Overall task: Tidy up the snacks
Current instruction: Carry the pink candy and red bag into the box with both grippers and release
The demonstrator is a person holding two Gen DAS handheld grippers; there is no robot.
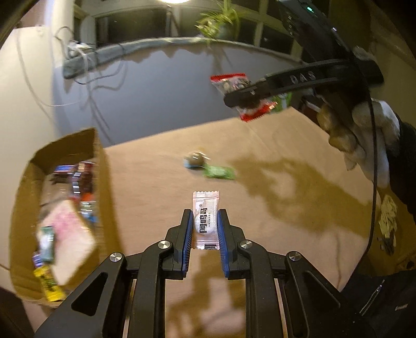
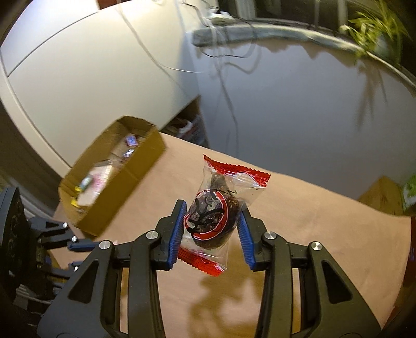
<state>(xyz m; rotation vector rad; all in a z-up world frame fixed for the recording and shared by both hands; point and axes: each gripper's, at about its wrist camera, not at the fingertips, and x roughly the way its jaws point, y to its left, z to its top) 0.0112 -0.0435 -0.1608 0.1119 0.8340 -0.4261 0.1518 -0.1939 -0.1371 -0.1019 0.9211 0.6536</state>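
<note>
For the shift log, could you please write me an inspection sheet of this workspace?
Surface: tan cloth-covered table.
Job's things: open brown cardboard box holding wrapped snacks; white sachet with black print; clear red-edged packet with a dark snack; green packet and small round wrapped snack lying on the cloth.
Clutter: nothing seen.
Grippers: left claw shut on the sachet; right claw shut on the packet.
Cables: thin wires against the wall.
Surroundings: potted green plant, dark windows.
</note>
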